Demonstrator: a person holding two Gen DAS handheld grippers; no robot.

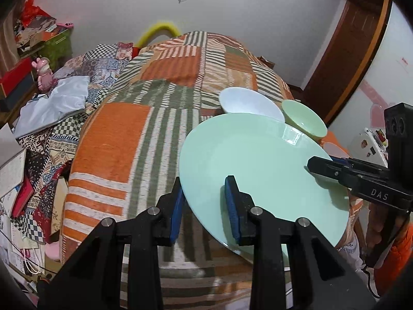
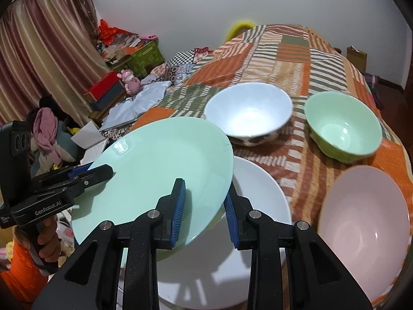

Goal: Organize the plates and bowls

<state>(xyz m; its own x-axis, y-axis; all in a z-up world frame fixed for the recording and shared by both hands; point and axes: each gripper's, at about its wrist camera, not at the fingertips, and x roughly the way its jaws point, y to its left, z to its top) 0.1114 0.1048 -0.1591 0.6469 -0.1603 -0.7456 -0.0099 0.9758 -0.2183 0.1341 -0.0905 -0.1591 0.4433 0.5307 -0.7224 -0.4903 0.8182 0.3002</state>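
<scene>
A pale green plate was held off the bed between two handheld grippers, tilted so that its right edge dipped lower than its left. The right gripper pinched the plate's right rim, one blue pad on the upper face and the other beneath, its fingers narrowed onto the thin edge. The left gripper gripped the opposite rim in the same way, fingers drawn close on the plate. Seen from the right wrist, the left gripper reached in from the far left edge of the plate, a hand wrapped around its handle. Directly below and slightly to the right of the green plate lay a white plate on the striped orange patchwork bedspread, so the carried plate's lower edge overhung it; by this reading the coming move was to lower the green plate onto the white one, and the right hand was the nearer to it. Beyond the plates stood a white bowl and, to its right, a green bowl, both upright and apart. A pinkish bowl sat just beside the white plate on the right, close enough to be clipped during the descent.
</scene>
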